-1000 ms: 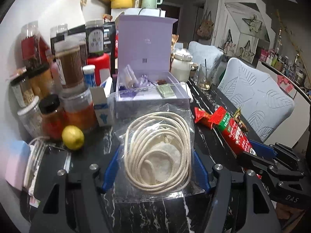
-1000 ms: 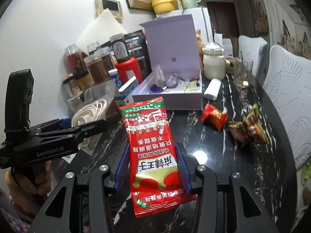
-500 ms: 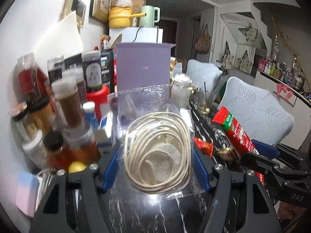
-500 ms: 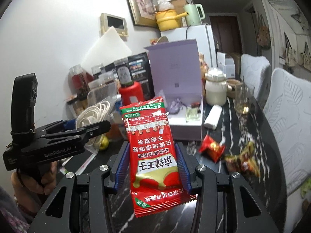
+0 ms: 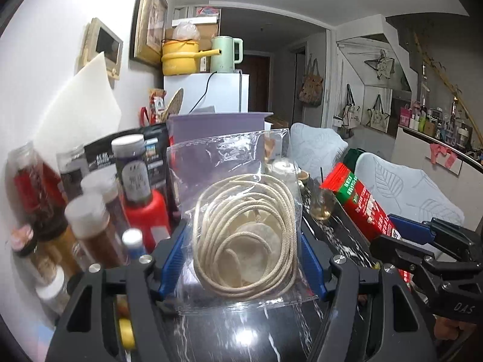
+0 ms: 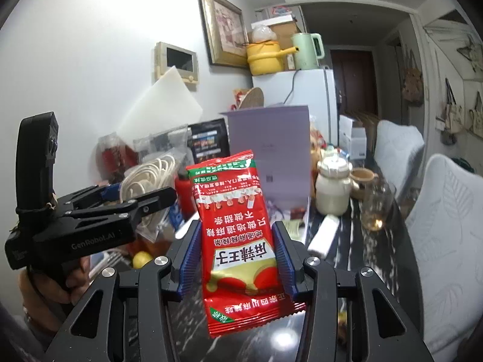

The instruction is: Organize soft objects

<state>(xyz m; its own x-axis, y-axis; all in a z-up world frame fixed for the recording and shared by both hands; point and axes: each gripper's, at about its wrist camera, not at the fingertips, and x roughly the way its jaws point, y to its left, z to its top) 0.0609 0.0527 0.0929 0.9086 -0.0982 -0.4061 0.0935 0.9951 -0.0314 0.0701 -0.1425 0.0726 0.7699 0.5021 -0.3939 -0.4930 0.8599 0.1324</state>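
Both pickups look done: the left gripper (image 5: 246, 253) clamps a clear plastic bag of coiled cream rope (image 5: 244, 235), the right gripper (image 6: 237, 256) a red foil snack packet (image 6: 238, 229), both in front of the open lilac cardboard box (image 6: 271, 147). 2 placements remain.

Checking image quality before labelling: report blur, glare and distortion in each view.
Left wrist view: jars at left smeared by motion blur, rope bag sharp, lamp glare on the black table. Right wrist view: red packet crisp; fisheye bends walls and doorway in both views.
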